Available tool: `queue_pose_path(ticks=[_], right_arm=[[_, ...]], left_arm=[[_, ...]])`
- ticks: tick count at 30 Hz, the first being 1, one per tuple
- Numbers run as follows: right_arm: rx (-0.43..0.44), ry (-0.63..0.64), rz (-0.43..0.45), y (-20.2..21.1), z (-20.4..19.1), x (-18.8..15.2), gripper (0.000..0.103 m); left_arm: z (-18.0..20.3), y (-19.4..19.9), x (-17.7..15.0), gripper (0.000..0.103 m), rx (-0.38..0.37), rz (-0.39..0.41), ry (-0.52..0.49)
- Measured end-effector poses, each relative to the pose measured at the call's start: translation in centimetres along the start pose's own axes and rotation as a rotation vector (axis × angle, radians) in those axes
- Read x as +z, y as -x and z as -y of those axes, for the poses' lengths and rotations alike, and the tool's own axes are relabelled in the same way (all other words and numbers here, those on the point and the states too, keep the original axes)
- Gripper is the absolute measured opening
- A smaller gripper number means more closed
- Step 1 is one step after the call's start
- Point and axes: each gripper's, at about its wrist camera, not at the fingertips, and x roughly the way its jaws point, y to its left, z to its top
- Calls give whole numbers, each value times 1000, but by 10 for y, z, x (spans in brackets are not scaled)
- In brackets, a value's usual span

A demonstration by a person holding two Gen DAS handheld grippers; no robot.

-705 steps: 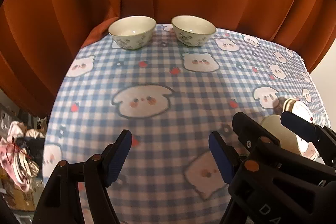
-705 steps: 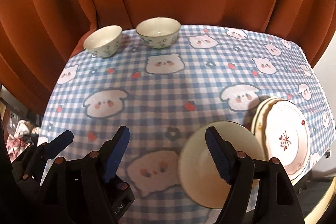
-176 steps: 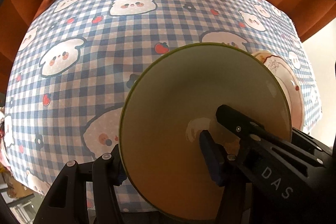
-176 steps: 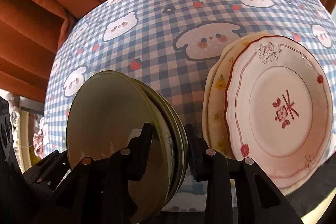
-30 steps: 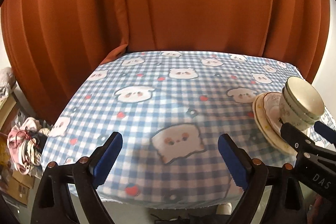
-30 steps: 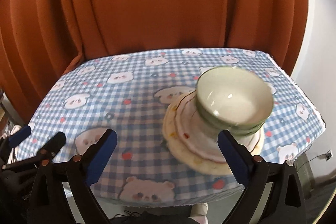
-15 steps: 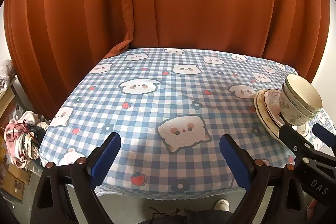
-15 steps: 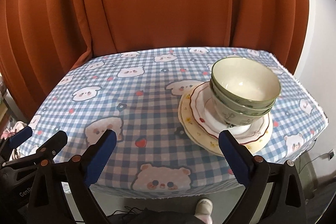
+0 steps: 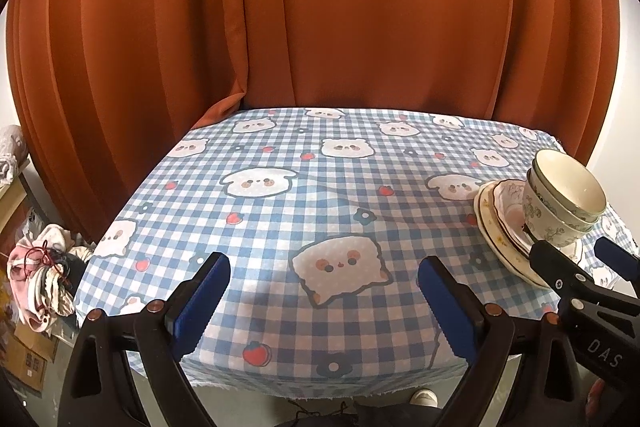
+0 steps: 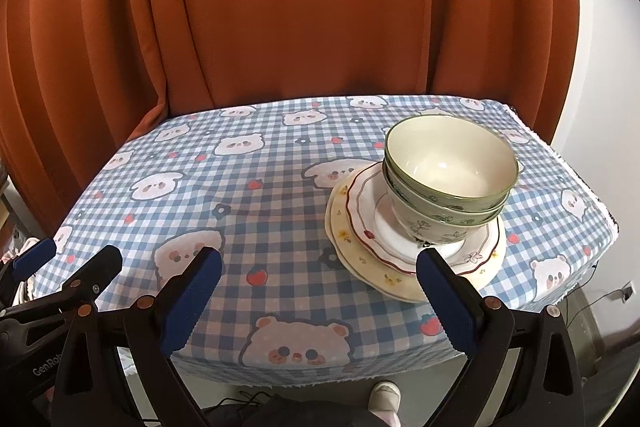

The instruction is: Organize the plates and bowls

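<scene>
A table draped in a blue-and-white checked cloth printed with cartoon bears, strawberries and flowers (image 10: 256,211) stands in front of a pleated rust-orange curtain (image 10: 320,7). Toward the right side of the cloth sits a single stack of dishes: a cream round plate with small yellow flowers (image 10: 360,263) lies at the bottom, a white scalloped plate with a dark red rim line (image 10: 364,215) rests on it, and on that plate stand two nested pale green ceramic bowls with leaf sprigs on their outer walls (image 10: 448,167), upright, the upper one sitting inside the lower. The rest of the cloth carries no dishes. The left gripper (image 9: 324,301), black with blue ribbed pads, hangs at the near edge of the table with its jaws spread wide and nothing between them. The right gripper (image 10: 318,293), of the same make, is held likewise near the front edge, jaws wide apart and empty, its right finger just in front of the plate stack in the right wrist view without touching it. In the left wrist view, a heap of pink and white cloth (image 9: 38,283) lies on the floor to the left of the table.
</scene>
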Motion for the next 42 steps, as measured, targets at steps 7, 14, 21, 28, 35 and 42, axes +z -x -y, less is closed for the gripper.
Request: queue_pose_path(ticks=[7, 14, 21, 28, 35, 42], right_arm=[[0, 0, -7, -1, 1, 1, 99], [-2, 3, -10, -1, 2, 0, 99], [-4, -1, -13, -2, 4, -1, 100], [-3, 0, -15, -2, 5, -2, 100], [-4, 0, -15, -2, 5, -2, 100], [-6, -4, -23, -3, 6, -4, 100]], left_arm=[[1, 1, 1, 96, 1, 6, -2], [1, 2, 2, 96, -2, 7, -3], [4, 2, 2, 96, 0, 7, -2], [4, 1, 1, 96, -1, 5, -3], [4, 0, -1, 97, -1, 7, -3], [6, -2, -2, 97, 0, 3, -4]])
